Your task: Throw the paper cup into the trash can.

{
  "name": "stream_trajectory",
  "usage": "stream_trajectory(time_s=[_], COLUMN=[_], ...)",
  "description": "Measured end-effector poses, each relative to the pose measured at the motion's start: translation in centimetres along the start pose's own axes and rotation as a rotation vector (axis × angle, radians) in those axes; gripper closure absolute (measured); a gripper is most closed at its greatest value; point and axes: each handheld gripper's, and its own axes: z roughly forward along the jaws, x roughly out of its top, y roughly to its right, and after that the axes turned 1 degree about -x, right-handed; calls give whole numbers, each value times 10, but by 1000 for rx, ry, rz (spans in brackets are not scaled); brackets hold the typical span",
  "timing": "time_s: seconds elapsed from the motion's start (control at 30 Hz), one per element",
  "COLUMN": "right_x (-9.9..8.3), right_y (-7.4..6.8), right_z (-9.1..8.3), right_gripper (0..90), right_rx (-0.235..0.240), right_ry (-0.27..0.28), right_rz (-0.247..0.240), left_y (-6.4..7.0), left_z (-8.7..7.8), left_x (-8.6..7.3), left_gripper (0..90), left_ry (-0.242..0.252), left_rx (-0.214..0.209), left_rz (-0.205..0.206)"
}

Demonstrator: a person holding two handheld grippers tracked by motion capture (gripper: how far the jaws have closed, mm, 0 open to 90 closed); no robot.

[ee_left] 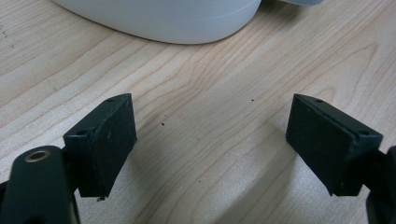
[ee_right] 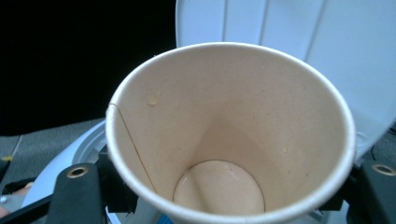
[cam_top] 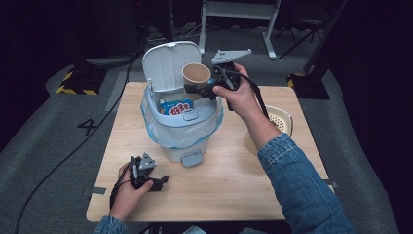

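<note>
Light wooden table (cam_top: 234, 180) on grey floor | cream perforated dish (cam_top: 280, 118) near table's right edge | white-legged stand (cam_top: 241, 12) behind | black-and-yellow hazard tape (cam_top: 75, 87) at left

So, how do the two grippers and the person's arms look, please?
Both grippers are black. The left gripper has thick, blocky jaws with flat inner pads and brass-coloured pivot screws; a grey three-cornered plate with small holes sits on top. The right gripper carries a larger grey plate. A black cable trails from it. The person wears blue denim sleeves.
</note>
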Motion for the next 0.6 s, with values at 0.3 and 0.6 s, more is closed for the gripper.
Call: stream_trajectory(time_s=[0.3,0.6], right_x=[-9,-1], right_y=[-6,-10], right_z=[20,5], right_gripper=[157,153], right_rx=[-45,-29], right_ry=[-88,-39], right_rz=[-43,-69], left_y=[0,0], left_z=[0,0], left_x=[0,0], left_gripper=[164,164], left_ry=[1,0], left_rx=[0,0], left_rz=[1,0])
